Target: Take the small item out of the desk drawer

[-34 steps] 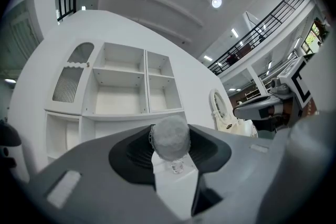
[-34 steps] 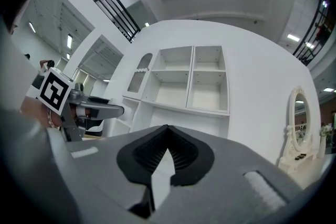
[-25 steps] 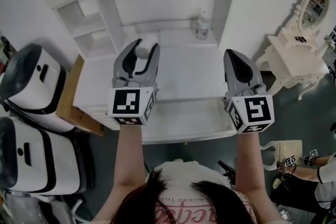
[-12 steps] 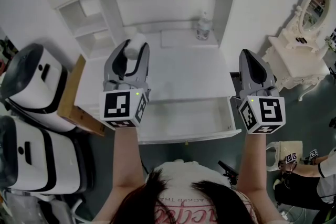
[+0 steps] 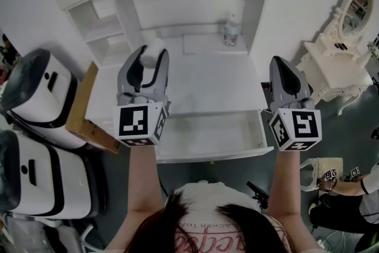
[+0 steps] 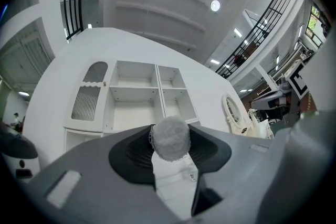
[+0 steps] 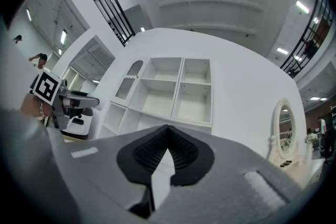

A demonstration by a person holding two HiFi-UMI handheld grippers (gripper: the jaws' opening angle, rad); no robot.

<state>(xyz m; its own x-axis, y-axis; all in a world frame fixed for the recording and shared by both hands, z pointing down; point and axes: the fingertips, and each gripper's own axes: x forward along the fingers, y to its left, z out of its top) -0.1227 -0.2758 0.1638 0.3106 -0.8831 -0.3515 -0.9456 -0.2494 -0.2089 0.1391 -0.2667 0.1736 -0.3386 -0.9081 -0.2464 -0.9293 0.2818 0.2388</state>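
Observation:
A small white fluffy ball sits pinched between the tips of my left gripper, raised above the left part of the white desk top. In the left gripper view the ball fills the gap between the dark pads. Below the desk top, the white drawer stands pulled out, and its visible inside looks bare. My right gripper hovers over the drawer's right end, shut with nothing in it; its pads meet at the tip.
A clear bottle stands at the back of the desk under white shelves. A wooden board and two white-and-black machines are at the left. A white vanity table with a mirror stands right.
The left gripper with the ball has drifted left and slightly back. The right gripper has moved right, toward the drawer's end. Little has moved in the last half second.

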